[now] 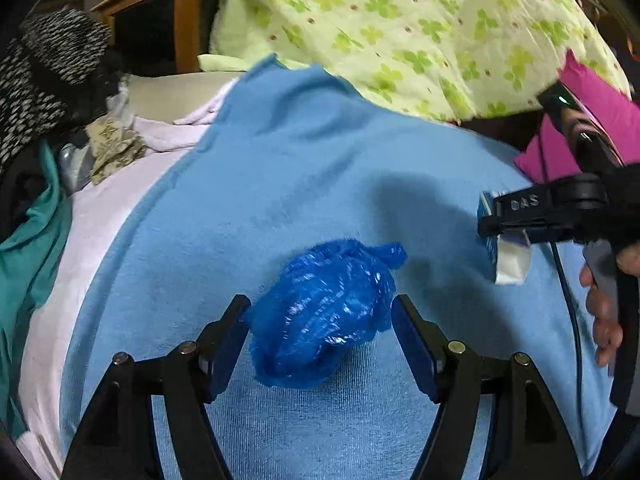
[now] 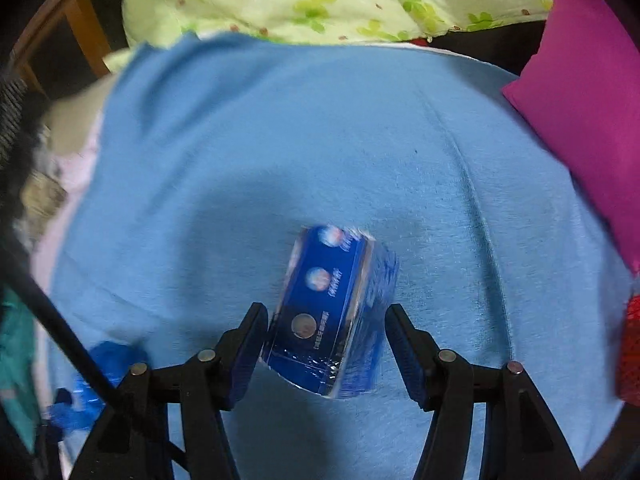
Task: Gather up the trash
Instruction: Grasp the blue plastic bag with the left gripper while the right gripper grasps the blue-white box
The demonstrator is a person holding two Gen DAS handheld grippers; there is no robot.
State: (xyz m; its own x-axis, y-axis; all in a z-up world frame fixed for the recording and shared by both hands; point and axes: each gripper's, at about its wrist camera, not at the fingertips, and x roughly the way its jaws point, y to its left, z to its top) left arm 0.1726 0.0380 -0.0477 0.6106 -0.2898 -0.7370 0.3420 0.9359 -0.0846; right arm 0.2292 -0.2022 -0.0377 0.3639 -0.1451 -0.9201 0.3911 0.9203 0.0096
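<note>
While both claws sit low over the blue sheet (image 1: pixel 320 168), I want square, centred grips before lifting. Soft bed surface, so pressing down just sinks things; close sideways instead. Room is cluttered: clover-print quilt (image 1: pixel 400 20) behind, magenta cushion (image 2: pixel 580 120) to the right, wooden furniture (image 1: pixel 160 12) back left. Right claw (image 2: pixel 326 344) is about half open around the blue box (image 2: pixel 332 312), left pad touching, right pad maybe clear; box is tilted and blurred, grip unconfirmed. Left claw (image 1: pixel 320 336) is open, straddling the crumpled blue plastic bag (image 1: pixel 328 312), pads not pressing.
</note>
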